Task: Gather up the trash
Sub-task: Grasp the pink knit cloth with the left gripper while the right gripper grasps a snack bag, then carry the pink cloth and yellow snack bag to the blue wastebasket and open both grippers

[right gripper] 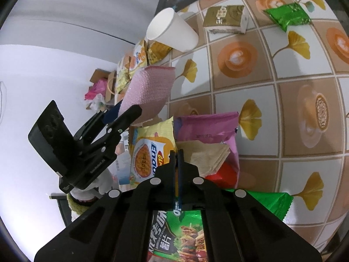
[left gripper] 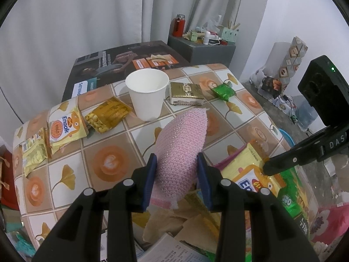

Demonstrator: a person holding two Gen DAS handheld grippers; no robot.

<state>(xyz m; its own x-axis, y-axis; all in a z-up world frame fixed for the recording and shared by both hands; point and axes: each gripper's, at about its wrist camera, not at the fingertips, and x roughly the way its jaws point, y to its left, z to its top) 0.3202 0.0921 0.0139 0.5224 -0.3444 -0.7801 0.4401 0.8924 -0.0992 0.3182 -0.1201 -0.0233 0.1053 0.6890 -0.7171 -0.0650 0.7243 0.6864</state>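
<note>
Between left tongs (left gripper: 177, 170), pink sponge (left gripper: 182, 144) clamped.

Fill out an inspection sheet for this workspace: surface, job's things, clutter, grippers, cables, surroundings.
Surface: table with a tile-and-coffee print cloth.
Job's things: yellow wrappers, gold pouch, gold box, small green packet lie apart; paper cup stands upright; a near-edge pile holds a yellow packet, pink bag, napkins, green bag.
Clutter: nothing seen.
Grippers: left gripper shut on pink sponge; right gripper shut, pinching the yellow packet's edge.
Cables: wires on the floor.
Surroundings: curtain, printed box, grey stand with red bottle.
</note>
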